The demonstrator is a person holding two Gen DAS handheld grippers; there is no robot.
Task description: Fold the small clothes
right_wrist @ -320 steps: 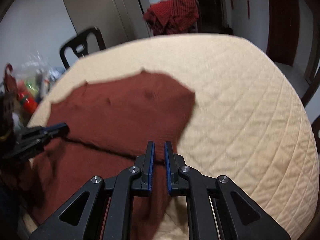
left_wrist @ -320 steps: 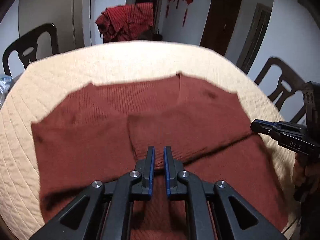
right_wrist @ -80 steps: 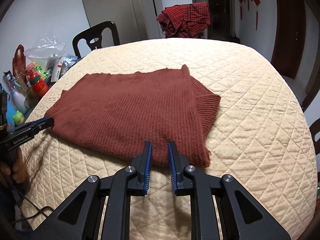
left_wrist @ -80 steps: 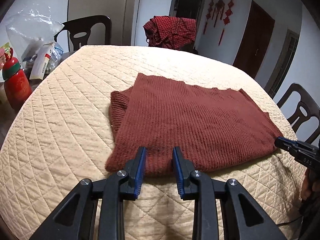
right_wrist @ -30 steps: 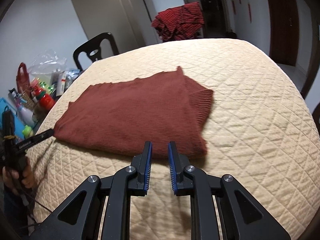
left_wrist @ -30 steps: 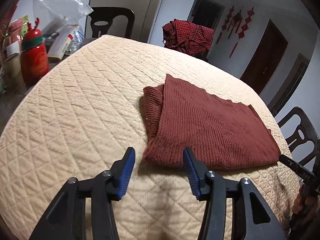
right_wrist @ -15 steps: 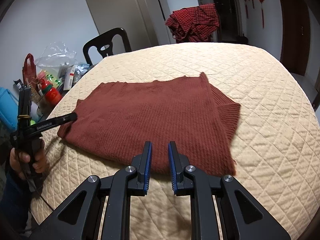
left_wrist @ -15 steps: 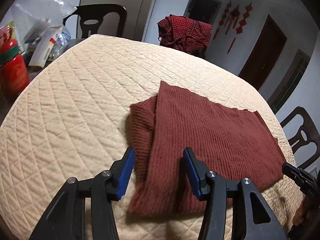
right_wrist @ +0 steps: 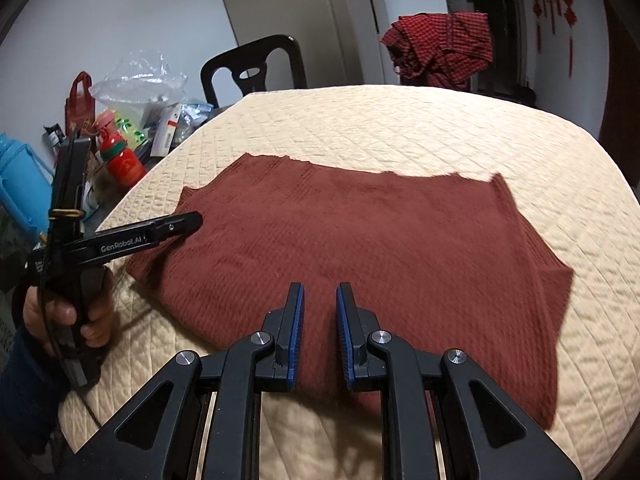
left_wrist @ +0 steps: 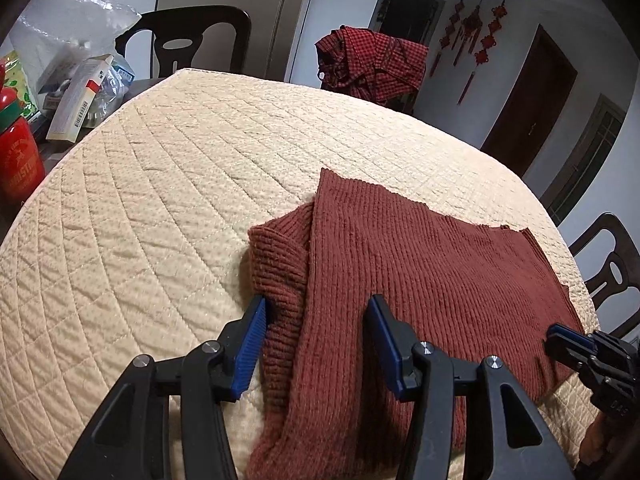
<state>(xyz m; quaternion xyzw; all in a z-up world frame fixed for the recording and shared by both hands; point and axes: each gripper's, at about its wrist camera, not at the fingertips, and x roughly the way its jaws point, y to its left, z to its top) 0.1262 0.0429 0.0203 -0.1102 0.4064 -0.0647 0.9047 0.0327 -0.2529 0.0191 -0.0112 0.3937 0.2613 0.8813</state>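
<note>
A rust-red knitted sweater point(left_wrist: 420, 280) point(right_wrist: 360, 248) lies folded into a flat rectangle on the beige quilted table point(left_wrist: 160, 208) point(right_wrist: 540, 152). A sleeve fold sticks out at its left end. My left gripper point(left_wrist: 316, 314) is open and hovers over that left end; the sleeve fold and the top layer show between its fingers, and the pads do not press on them. In the right wrist view the left gripper point(right_wrist: 188, 222) is seen side-on in a hand. My right gripper point(right_wrist: 320, 300) point(left_wrist: 560, 338) hangs over the sweater's near edge, its jaws a narrow gap apart with nothing pinched.
A red checked garment point(left_wrist: 372, 64) point(right_wrist: 440, 44) is draped over a far chair. Black chairs point(left_wrist: 192, 40) point(left_wrist: 608, 264) stand around the table. To the left, a side surface holds a red bottle point(right_wrist: 120, 160), a plastic bag point(right_wrist: 140, 80), boxes and a blue container point(right_wrist: 20, 184).
My left gripper has come forward from the bare cloth in front of the sweater to above its left end. The right gripper has slid left along the near edge. Neither gripper's jaws changed.
</note>
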